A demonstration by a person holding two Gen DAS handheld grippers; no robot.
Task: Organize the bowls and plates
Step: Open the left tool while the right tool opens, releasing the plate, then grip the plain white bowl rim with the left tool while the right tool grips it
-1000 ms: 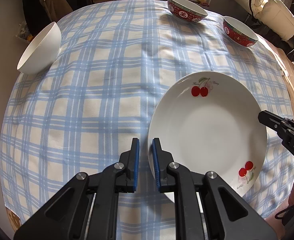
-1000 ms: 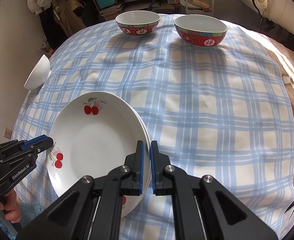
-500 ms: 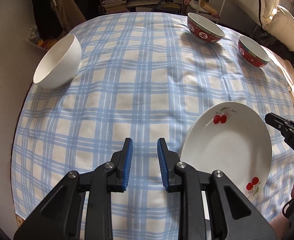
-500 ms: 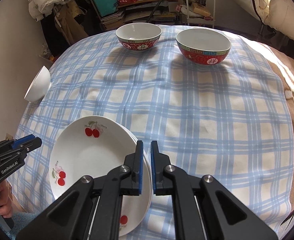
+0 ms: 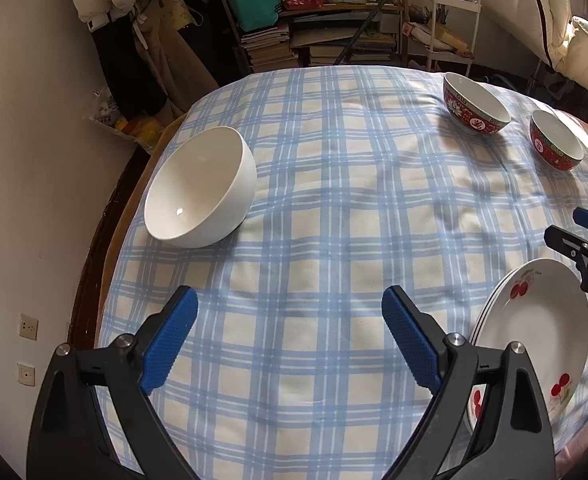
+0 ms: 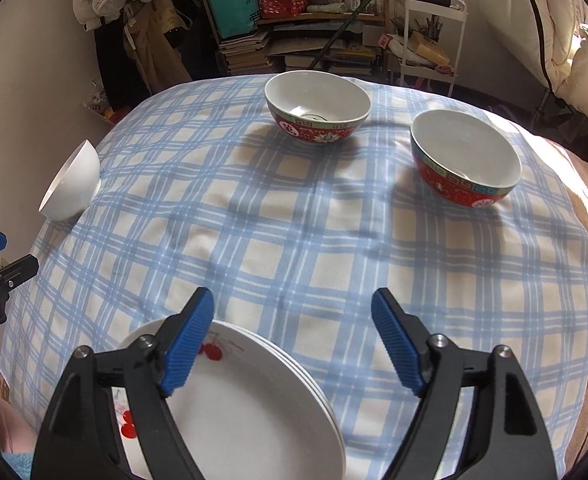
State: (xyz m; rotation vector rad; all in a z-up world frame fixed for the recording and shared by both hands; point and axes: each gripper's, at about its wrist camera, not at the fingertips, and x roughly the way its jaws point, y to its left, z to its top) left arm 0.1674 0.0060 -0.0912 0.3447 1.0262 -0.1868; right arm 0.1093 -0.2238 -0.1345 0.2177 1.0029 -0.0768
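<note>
- plates (image 6: 254, 412) sit stacked at the near table edge, partly covered by the right gripper (image 6: 294, 336) frame, bottom cut off
- can't count the plates, just layered rims
- left gripper (image 5: 290, 336) jaws are opening, only cloth between them; right jaws opening too, holding nothing
- white bowl (image 5: 200, 188) far left, two red bowls (image 6: 317, 110) (image 6: 465, 158) at the back
- blue plaid tablecloth (image 6: 333, 248), cluttered shelves (image 5: 313, 36) behind
</note>
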